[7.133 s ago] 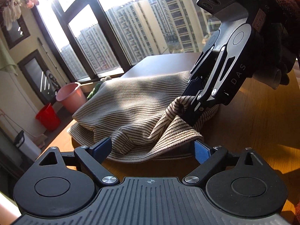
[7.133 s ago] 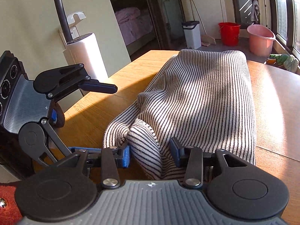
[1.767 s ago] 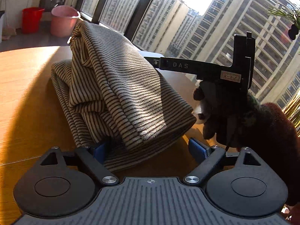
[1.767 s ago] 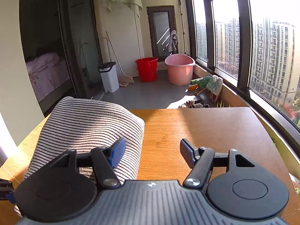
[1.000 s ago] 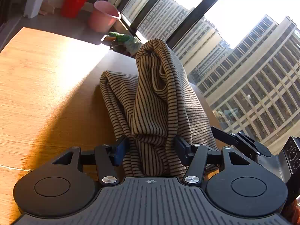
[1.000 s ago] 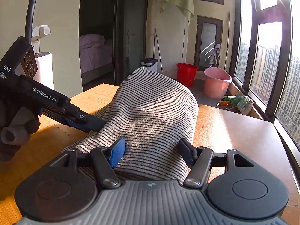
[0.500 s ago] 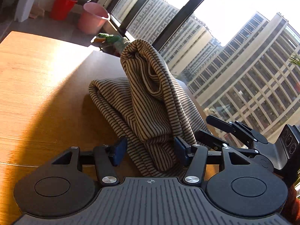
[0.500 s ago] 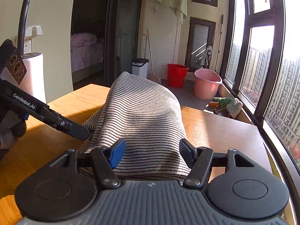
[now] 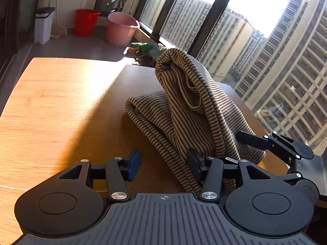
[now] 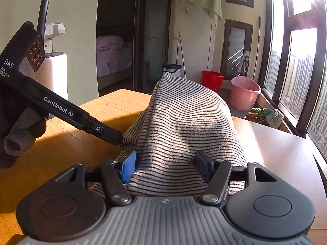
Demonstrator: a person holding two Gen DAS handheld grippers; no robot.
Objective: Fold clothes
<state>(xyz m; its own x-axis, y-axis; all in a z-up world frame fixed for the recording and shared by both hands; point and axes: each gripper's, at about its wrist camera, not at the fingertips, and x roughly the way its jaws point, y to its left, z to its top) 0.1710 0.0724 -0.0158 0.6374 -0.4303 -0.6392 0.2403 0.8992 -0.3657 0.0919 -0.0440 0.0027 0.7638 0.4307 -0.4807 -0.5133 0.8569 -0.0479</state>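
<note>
Lying on the wooden table [image 9: 51, 106], the striped garment [image 9: 184, 110] is bunched into a thick folded bundle, its near end on the tabletop and a humped fold rising up toward the window side. Beige with thin dark stripes; sunlit on top in the right wrist view [image 10: 184, 126].

Left gripper [image 9: 163, 163]: jaws spread apart, released. Blue-padded finger [image 9: 133, 163] sits over bare table, clear of the cloth. The other finger [image 9: 194, 163] is against the near edge of the bundle, cloth draping past it. Nothing pinched between them. In the right wrist view this same gripper comes in from the left, and its dark finger tip [image 10: 112, 135] reaches the left edge of the cloth.

Right gripper [image 10: 165, 167]: jaws spread wide, with the garment's near end lying between the two fingers and over the gripper's front. Blue pad [image 10: 128, 167] touches the left flank of the cloth, the dark finger [image 10: 202, 167] is at the right flank. Wide span, not clamped, fabric not squeezed. In the left wrist view this gripper shows at the right, one finger [image 9: 251, 138] lying on the cloth's lower right side.

Background: red bucket [image 9: 85, 21], pink bucket [image 9: 120, 28], white bin [image 9: 43, 24] on the floor by the windows; green mop head [image 10: 265, 114] near the sill.
</note>
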